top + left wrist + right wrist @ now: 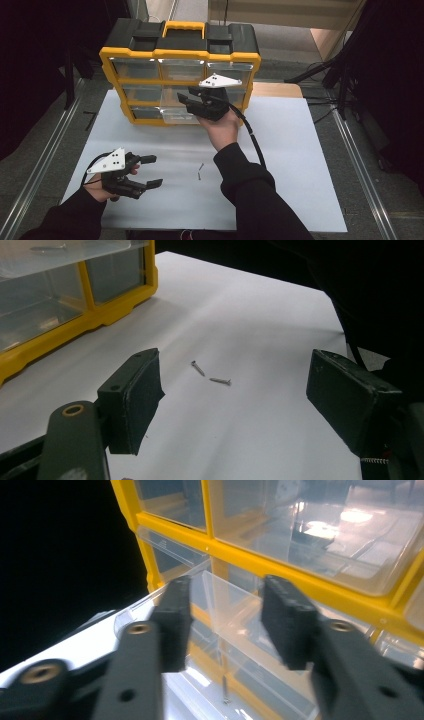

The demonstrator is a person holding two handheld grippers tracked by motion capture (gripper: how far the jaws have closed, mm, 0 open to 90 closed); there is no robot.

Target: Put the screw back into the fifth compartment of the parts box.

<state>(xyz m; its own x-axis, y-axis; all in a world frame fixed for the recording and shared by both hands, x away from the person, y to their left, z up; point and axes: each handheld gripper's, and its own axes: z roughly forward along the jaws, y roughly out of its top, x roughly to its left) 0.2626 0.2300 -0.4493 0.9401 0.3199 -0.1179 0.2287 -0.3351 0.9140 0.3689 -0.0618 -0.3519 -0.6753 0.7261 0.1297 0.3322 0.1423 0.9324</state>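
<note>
A yellow and black organizer [180, 55] with clear drawers stands at the far side of the white table [290, 165]. Its bottom middle drawer [176, 116] is pulled out a little. My right gripper [185, 95] hovers just above that drawer, jaws open. In the right gripper view the drawer [250, 655] has its clear wall between the right gripper's [227, 615] pads without touching them, and a small screw [226, 690] lies inside. Two loose screws [199, 170] lie mid-table. My left gripper [152, 171] rests at the near left, open, with those screws [210, 375] ahead of the left gripper [240, 390].
The right gripper's black cable [255, 142] loops over the table beside the forearm. Metal rails [45, 165] run along both sides of the table. Black stands and cables [345, 75] sit off the far right corner.
</note>
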